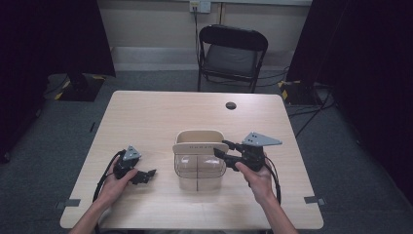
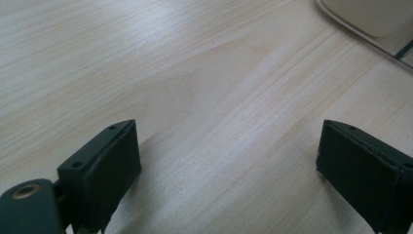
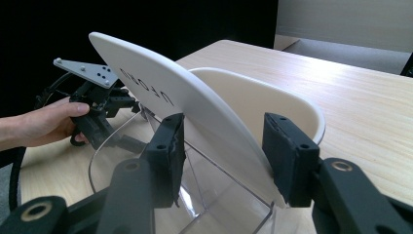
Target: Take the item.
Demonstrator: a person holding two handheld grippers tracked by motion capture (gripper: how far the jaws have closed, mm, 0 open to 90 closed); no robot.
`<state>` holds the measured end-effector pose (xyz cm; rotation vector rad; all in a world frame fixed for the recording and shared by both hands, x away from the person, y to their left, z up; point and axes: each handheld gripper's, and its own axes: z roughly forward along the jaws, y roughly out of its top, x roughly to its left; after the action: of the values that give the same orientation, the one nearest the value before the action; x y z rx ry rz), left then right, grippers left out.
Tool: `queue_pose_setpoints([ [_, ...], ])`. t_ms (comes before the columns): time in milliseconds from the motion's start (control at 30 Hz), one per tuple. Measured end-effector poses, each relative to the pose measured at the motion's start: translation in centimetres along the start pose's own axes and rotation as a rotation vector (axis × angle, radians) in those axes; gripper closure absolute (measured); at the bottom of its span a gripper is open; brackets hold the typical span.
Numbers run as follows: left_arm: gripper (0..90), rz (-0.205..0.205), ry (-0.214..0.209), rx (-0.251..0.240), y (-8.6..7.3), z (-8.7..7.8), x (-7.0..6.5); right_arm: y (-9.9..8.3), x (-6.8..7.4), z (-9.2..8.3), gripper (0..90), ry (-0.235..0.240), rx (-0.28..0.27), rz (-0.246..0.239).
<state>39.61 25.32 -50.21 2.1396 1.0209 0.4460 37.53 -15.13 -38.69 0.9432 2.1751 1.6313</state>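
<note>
Two grippers: both at the near half of the table (image 1: pixel 146 112), one on each side of a container (image 1: pixel 199 168).
Container: cream bin with a clear front section, at table centre, slightly toward 6 o'clock.
Lid (image 3: pixel 160 92): cream oval panel with lettering, standing tilted across the bin's top; in the high view its long axis runs 9 to 3 o'clock.
Right gripper (image 3: pixel 221 156): at the bin's 3 o'clock side, jaws pointing toward 9 o'clock, closed down onto the lid's near end, one pad on each face.
Left gripper (image 2: pixel 229 165): on the table at the bin's 9 o'clock side, well apart from it; jaws wide apart, nothing between them but bare wood.
Nearer hand: the right, already on the lid; the left is farther off.
Facing: the lid's lettered face looks toward the left gripper in the right gripper view.
Judgement: the coming move likely swings the lid about its long axis, so the grip at its 3 o'clock end matters most.
</note>
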Motion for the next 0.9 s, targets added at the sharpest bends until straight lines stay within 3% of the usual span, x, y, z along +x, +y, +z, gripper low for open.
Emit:
queue_pose_setpoints([
  [900,8.1,0.0,0.0,0.0,0.0,0.0,0.0,0.11,0.05,0.07,52.1,-0.011,0.001,-0.004],
])
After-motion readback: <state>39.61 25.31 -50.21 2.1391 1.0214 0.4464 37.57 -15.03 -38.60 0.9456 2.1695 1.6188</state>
